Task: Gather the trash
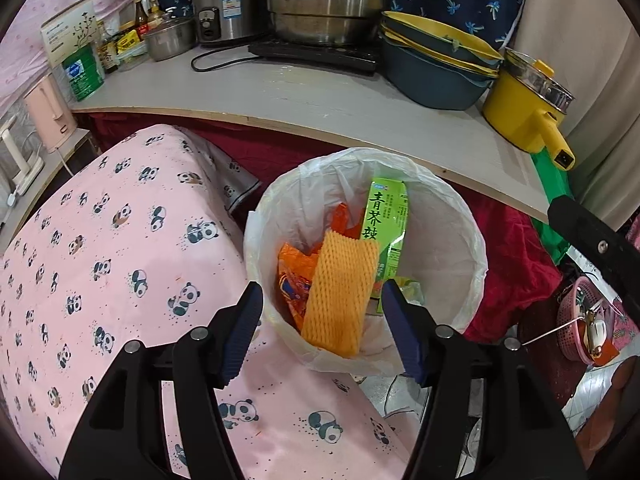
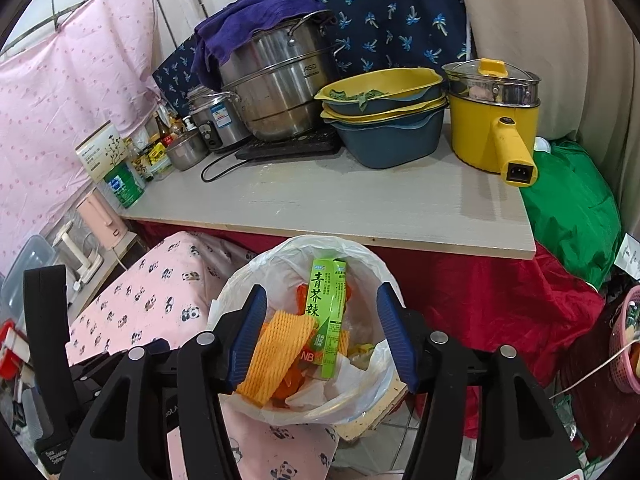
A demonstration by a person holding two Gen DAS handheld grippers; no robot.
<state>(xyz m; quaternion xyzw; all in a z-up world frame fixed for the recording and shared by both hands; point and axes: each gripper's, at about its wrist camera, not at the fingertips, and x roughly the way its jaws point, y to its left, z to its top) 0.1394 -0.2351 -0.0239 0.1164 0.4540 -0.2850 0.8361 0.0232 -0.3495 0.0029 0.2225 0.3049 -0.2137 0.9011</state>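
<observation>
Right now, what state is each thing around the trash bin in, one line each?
Bin: lined with a white bag, partly full.
Foam net: lying in the bin, leaning on its near wall.
Green carton: standing on end in the bin.
Left gripper: open, empty, over the bin.
Right gripper: open, empty, over the bin.
Yellow pot: lid on.
Big steel pot: draped with a purple towel.

The bin's (image 1: 460,248) mouth lies open from above, hemmed by the panda cloth (image 1: 120,260) on its left and the table edge (image 1: 360,136) behind, a green carton (image 1: 386,224) upright inside.
</observation>
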